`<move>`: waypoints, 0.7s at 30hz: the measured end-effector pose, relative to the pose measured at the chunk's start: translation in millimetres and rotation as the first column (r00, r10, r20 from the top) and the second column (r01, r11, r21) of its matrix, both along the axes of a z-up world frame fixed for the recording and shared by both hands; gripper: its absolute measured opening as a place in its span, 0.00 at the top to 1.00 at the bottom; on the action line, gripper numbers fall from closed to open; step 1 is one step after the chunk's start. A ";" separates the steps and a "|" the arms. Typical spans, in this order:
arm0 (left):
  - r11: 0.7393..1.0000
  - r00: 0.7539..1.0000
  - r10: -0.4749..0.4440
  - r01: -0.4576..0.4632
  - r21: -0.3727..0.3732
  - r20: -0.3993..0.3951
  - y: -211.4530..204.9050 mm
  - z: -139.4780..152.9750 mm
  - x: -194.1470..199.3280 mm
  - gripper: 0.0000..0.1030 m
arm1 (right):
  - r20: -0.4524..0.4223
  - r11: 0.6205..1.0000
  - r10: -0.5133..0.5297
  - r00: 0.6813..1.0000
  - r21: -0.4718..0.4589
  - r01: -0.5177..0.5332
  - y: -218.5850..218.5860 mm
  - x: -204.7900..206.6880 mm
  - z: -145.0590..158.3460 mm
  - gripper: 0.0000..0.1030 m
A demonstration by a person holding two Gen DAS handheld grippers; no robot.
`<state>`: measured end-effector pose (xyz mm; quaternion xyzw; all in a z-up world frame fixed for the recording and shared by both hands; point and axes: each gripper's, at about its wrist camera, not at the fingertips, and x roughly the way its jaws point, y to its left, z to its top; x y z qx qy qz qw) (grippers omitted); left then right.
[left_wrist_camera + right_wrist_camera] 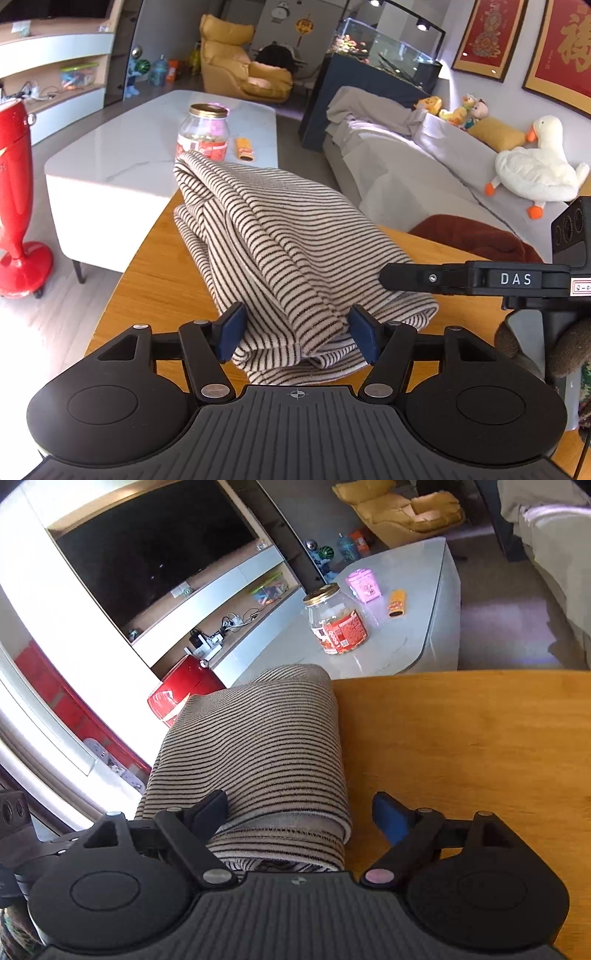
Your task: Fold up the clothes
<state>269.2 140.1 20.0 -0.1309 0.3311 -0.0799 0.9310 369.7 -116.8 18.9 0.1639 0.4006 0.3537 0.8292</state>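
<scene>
A folded cream garment with dark stripes [280, 236] lies on a wooden table [155, 280]. My left gripper [297, 334] is at its near end, both blue pads pressing a thick bunch of the folded cloth between them. From the right, one black finger [424, 278] of my right gripper reaches over the cloth's edge. In the right wrist view the same garment [258, 746] runs away from me along the table's [461, 757] left side. My right gripper [299, 812] stands wide open across its near end, the left finger over the cloth and the blue right pad [388, 819] apart from it.
Beyond the wooden table stands a white coffee table [122, 147] with a glass jar [205, 131] and a small orange packet [244, 147]. A red stand [14, 192] is at the left, a grey sofa [406, 166] with a plush duck [535, 166] at the right.
</scene>
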 end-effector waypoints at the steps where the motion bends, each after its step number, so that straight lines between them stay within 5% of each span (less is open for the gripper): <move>1: 1.000 1.000 -0.003 0.003 -0.005 0.000 1.1 -0.1 0.2 0.35 | -0.014 1.000 0.008 1.000 0.023 -0.007 2.1 2.2 -2.3 0.14; 2: 1.000 1.000 -0.007 0.007 -0.009 0.000 2.2 -0.2 0.4 0.35 | -0.027 0.999 0.016 1.000 0.046 -0.014 4.2 4.4 -4.7 0.14; 7: 1.000 1.000 -0.010 0.010 -0.025 0.007 3.4 1.6 -1.1 0.36 | 0.041 0.992 0.049 0.998 0.110 -0.053 13.6 -11.6 25.5 0.47; 11: 0.999 1.000 -0.003 0.003 -0.033 0.010 5.0 -2.4 -2.3 0.34 | 0.056 0.998 0.036 0.998 -0.053 -0.033 21.2 -11.1 24.1 0.47; 14: 1.000 1.000 0.004 -0.004 -0.011 0.026 -0.1 -3.2 -2.8 0.33 | 0.024 0.998 -0.014 1.000 -0.061 0.015 8.6 -10.8 11.2 0.35; 16: 0.998 0.998 0.056 -0.056 0.004 0.016 -5.9 -2.7 -10.3 0.30 | 0.034 0.997 -0.056 0.998 -0.058 0.058 -2.4 -20.2 13.9 0.18; 18: 0.993 0.994 0.113 -0.113 0.020 0.004 -11.9 -2.1 -18.6 0.12 | 0.097 0.990 -0.091 0.991 -0.101 0.100 -13.3 -37.6 16.8 0.00; 21: 0.975 0.977 0.212 -0.210 0.076 -0.014 -27.5 -5.1 -37.6 0.00 | 0.179 0.974 -0.108 0.978 -0.180 0.141 -28.6 -64.2 16.6 0.00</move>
